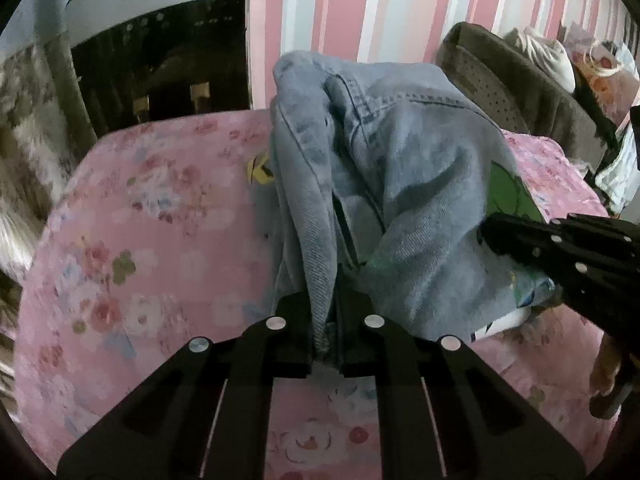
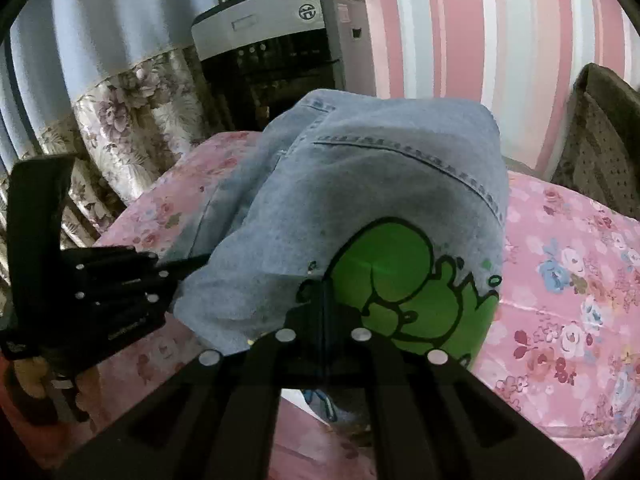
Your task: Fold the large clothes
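Note:
A light-blue denim garment with a green cartoon print is bunched up, raised off the pink floral bed cover. My left gripper is shut on a hanging fold of denim at the garment's left side. In the right wrist view my right gripper is shut on the denim edge beside the green print. The right gripper also shows at the right of the left wrist view, its tips against the cloth. The left gripper reaches in from the left, tips hidden under the denim.
A grey and black appliance stands behind the bed's far corner, with a floral curtain to its left. The pink striped wall runs behind. A brown perforated panel and piled items sit at the right.

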Available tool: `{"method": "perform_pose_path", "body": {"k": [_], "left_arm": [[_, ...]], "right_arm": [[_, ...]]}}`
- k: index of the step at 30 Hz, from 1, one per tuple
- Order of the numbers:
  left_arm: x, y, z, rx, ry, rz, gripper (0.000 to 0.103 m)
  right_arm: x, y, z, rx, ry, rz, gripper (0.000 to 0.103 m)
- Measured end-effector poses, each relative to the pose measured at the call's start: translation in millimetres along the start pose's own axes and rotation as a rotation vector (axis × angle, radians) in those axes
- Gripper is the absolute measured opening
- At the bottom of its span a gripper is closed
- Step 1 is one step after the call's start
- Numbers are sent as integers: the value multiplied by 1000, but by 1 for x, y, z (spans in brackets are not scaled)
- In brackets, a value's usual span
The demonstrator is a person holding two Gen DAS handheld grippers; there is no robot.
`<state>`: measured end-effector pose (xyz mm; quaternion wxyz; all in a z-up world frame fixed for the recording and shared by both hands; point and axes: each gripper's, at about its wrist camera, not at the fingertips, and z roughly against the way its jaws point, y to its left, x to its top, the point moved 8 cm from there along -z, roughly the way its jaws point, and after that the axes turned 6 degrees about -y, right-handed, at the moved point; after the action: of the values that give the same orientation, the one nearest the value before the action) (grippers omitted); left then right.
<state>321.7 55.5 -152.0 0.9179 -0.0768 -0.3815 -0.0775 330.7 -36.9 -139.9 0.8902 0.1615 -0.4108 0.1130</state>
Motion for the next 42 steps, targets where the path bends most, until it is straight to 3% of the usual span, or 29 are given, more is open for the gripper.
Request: {"method": "perform_pose_path", "body": {"k": [3, 7, 8, 9, 10, 14, 17, 25, 30, 32, 33, 35, 38, 39, 42], "left_arm": [[-1, -2, -1, 14, -15, -29, 8], [8, -3, 4, 25, -24, -22, 14], [11, -1, 8, 57, -41, -26, 29], [13, 1, 11, 92, -53, -30, 39], [16, 4, 16, 136, -73, -32, 56], [24, 9, 30, 122, -117, -8, 86], [29, 12, 31, 143, -128, -17, 92], [15, 16, -2, 95, -56, -27, 95], [6, 21, -15, 16, -33, 50, 96], [5, 19, -15, 20, -45, 38, 93], [4, 16, -14, 25, -61, 14, 90], [4, 3, -10, -3, -83, -45, 63], [5, -17, -4, 0, -94, -151, 33], [4, -23, -4, -20, -93, -175, 27], [5, -26, -4, -13, -97, -189, 25]], "right_arm": [[1, -2, 9, 24, -10, -12, 1], [6, -18, 31, -14, -62, -38, 4], [7, -24, 39, -35, -79, -46, 17], [8, -30, 43, -50, -91, -52, 42], [8, -36, 50, -71, -109, -61, 50], [6, -48, 60, -107, -138, -96, 60], [-1, -59, 62, -120, -141, -139, 64], [-25, -64, 50, -116, -134, -217, 75], [-32, -69, 32, -83, -128, -280, 75], [-34, -69, 26, -79, -127, -277, 73], [-34, -68, 23, -64, -123, -278, 67], [-34, -66, 21, -51, -112, -257, 66], [-31, -63, 18, -52, -80, -181, 63], [-29, -63, 17, -48, -73, -160, 61], [-28, -57, 16, -50, -70, -60, 56]]}}
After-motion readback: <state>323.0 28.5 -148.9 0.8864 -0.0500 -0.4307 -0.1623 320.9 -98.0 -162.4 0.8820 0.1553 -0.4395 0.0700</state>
